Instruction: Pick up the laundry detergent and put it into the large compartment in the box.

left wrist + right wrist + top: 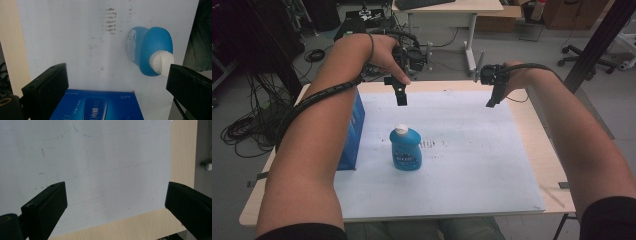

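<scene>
Lab or workshop space — cable bundles (pixel 247 127) coiled on the grey floor, electronics gear (pixel 362 22) past the desk (pixel 532 125), a second work table (pixel 447 7), office chair base (pixel 584 57), cardboard boxes (pixel 497 20) behind.

Blue bottle (pixel 405 149) with white cap (pixel 401 129), upright on the white sheet (pixel 462 150), just right of a blue box (pixel 353 131), seemingly not touching it.

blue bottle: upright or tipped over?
Upright. The blue bottle stands on its base on the white sheet, white cap on top, beside the blue box.
</scene>
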Tool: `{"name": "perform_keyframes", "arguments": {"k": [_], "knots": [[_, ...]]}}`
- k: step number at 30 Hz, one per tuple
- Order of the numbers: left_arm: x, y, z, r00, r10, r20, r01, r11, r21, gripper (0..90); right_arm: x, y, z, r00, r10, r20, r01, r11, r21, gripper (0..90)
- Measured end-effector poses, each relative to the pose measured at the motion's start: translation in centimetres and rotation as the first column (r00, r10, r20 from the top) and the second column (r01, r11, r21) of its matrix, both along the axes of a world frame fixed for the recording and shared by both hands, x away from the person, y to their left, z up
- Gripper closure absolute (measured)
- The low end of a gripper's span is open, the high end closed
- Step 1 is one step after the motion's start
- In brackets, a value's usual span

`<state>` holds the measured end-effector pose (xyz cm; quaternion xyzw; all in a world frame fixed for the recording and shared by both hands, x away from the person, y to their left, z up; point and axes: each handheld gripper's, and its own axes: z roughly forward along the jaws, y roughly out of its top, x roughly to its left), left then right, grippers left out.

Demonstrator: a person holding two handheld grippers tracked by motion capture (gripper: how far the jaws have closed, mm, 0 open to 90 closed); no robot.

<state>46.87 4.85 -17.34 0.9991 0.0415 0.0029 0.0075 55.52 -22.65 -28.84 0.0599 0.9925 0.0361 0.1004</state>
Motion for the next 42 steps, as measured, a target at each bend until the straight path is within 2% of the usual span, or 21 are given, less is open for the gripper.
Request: {"name": "perform_keyframes", "arguments": {"k": [11, 15, 27, 42], "knots": [[-0.1, 0.1, 0.2, 1.0, 0.001, 0.005, -0.001, 1.0, -0.004, 4.4, 0.1, -0.3, -0.1, 1.0, 0.0, -0.002, 0.0, 1.0, -0.007, 3.4], [-0.4, 0.1, 0.4, 1.0, -0.001, 0.008, 0.001, 1.0, -0.001, 4.4, -0.1, -0.2, 0.1, 1.0, 0.002, 0.005, -0.002, 1.0, 0.004, 3.4], [-2.4, 0.1, 2.0, 0.9995, -0.019, 0.027, 0.019, 0.9998, 0.0, 4.4, -0.5, 0.0, 0.5, 0.9999, 0.003, 0.01, -0.003, 0.9999, 0.01, 3.5], [-5.3, -0.7, 2.4, 0.9974, -0.065, 0.032, 0.065, 0.9978, -0.013, 4.4, -1.2, 0.4, 0.6, 0.9996, 0.014, 0.023, -0.014, 0.9999, 0.005, 3.6]]}}
